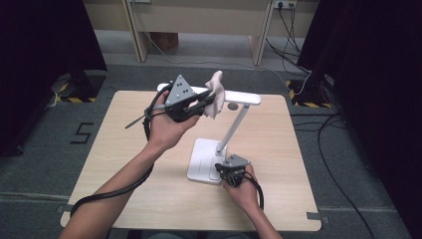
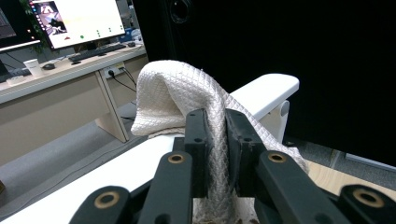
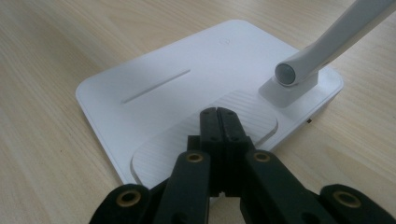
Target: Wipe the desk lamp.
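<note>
Writing first: a black "5" marking (image 1: pixel 83 133) sits on the grey carpet left of the table, readable in the high view. Text on the monitor screen (image 2: pixel 74 21) in the left gripper view is too small to read.

Light wooden rectangular table (image 1: pixel 124 164) carries a white plastic desk lamp (image 1: pixel 238 124): flat square base w/ rounded corners, slim tilted stem, long flat bar head up top. In the right gripper view the lamp base (image 3: pixel 154 79) has a thin straight groove, a ribbed oval pad at the near side, and a small faint circle mark near the far edge; the stem (image 3: pixel 327 42) leaves a socket at the base's right corner and ends in a round cap.

Cream quilted cloth w/ diamond pattern (image 2: pixel 187 93) is draped over the lamp head (image 2: pixel 266 91), up above the table's far half. Looks soft and folded into a hump, w/ a strip running down btwn the jaws.

Left gripper (image 1: pixel 201 103) is held up at the lamp head, jaws pinching the cloth; in its own view the pads press on the fabric from both sides.

Right gripper (image 1: pixel 225 172) is low at the base's near right corner, jaws pressed together w/ nothing btwn them, tips over the ribbed pad; can't tell if they touch it.
</note>
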### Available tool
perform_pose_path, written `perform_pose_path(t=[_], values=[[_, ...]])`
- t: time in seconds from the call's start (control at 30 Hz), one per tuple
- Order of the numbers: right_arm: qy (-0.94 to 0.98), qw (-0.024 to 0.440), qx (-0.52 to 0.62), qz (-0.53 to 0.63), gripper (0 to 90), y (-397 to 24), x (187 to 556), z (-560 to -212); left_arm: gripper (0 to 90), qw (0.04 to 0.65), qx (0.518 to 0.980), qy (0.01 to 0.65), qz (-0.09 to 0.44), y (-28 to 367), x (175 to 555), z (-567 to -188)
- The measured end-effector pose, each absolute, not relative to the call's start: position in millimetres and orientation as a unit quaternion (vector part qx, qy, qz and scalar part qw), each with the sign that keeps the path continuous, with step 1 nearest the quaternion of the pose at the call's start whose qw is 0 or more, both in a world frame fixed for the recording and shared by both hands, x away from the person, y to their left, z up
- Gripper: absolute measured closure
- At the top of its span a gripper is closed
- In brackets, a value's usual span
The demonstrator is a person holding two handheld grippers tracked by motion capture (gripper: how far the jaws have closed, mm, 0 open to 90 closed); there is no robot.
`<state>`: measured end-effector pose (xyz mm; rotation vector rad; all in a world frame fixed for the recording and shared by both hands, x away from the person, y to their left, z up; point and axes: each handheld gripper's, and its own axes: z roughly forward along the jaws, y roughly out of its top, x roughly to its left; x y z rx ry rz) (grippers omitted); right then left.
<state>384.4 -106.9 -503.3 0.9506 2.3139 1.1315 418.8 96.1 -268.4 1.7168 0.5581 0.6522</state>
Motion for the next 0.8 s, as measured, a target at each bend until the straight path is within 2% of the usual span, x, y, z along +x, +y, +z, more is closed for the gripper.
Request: perform_pose_path(t=[0.8], values=[[0.827,0.197,0.339,0.404,90.0,-106.9,384.5,-503.3,79.9,0.575,0.735,0.233,0.275,84.9,419.6,-268.3]])
